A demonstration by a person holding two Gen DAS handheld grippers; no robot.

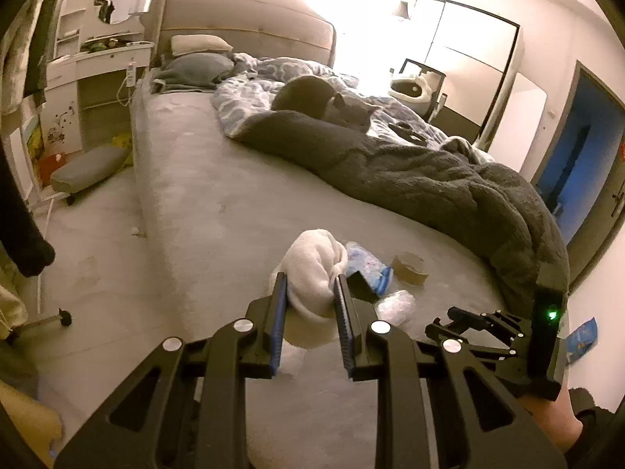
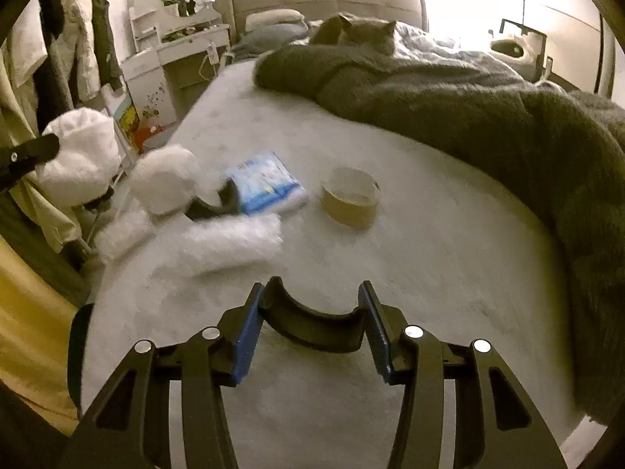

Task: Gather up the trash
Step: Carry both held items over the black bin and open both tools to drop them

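- L gripper: closed on a white fluffy cloth, pads pressing both its sides, held lifted over the near edge of the bed.
- R gripper: a black curved piece sits between the blue pads, each end against a pad; gripped, over bare sheet near the bed's foot edge. What the piece is, can't tell.
- In the R wrist view the cloth shows as white fluffy lumps at left w/ the other gripper's black finger beside it.
- Trash on the bed, just past the grippers: clear crumpled plastic wrap nearest, then a blue-white packet w/ a small dark item touching its left side (blurred, can't ID).
- Tape roll: brown, lying flat on the sheet just right of the packet, apart from it.
- Dark fuzzy blanket: heaped along the bed's right side, beyond the tape.
- Grey cat: lying on the bedding toward the headboard end.
- Pillows at the bed's head; white vanity desk w/ mirror left of the bed head.
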